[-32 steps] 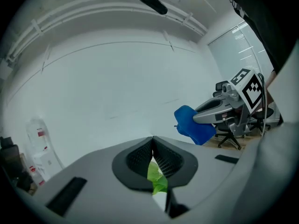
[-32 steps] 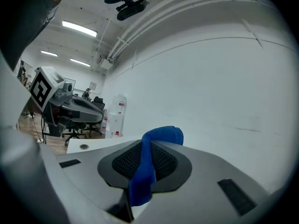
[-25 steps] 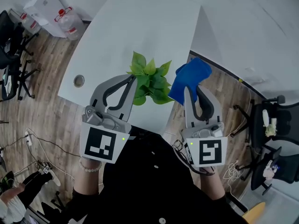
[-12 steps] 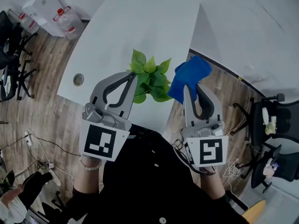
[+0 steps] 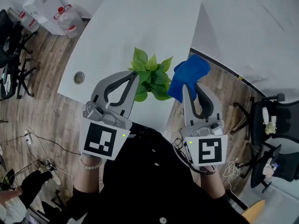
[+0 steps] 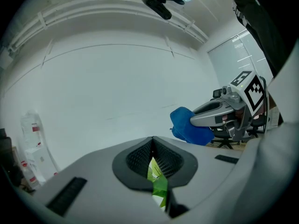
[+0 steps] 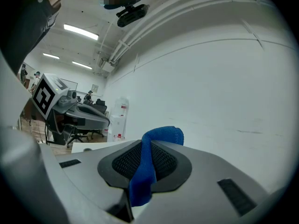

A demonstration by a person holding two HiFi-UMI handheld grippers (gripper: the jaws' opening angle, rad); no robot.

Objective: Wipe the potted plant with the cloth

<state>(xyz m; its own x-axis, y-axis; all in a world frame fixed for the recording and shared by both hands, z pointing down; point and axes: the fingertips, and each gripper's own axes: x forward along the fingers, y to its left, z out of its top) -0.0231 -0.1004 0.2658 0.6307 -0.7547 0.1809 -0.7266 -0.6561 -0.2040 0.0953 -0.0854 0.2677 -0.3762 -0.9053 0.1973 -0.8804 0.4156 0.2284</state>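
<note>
A small potted plant (image 5: 150,78) with bright green leaves stands near the front edge of the white table (image 5: 140,22); its pot is hidden under the foliage. My left gripper (image 5: 134,76) reaches the plant's left side and is shut on a green leaf (image 6: 158,186), which shows between its pads. My right gripper (image 5: 186,88) is level with the plant on its right, shut on a blue cloth (image 5: 189,74) that bunches out beyond the fingertips beside the leaves. The same cloth (image 7: 148,164) runs between the right pads. The blue cloth (image 6: 188,127) also appears in the left gripper view.
A round cable hole (image 5: 79,78) is set in the table's left part. Water bottles (image 5: 67,20) and a box stand on the floor at the far left. Office chairs (image 5: 271,120) are at the right, more chairs (image 5: 9,55) at the left, and cables (image 5: 37,141) lie on the wood floor.
</note>
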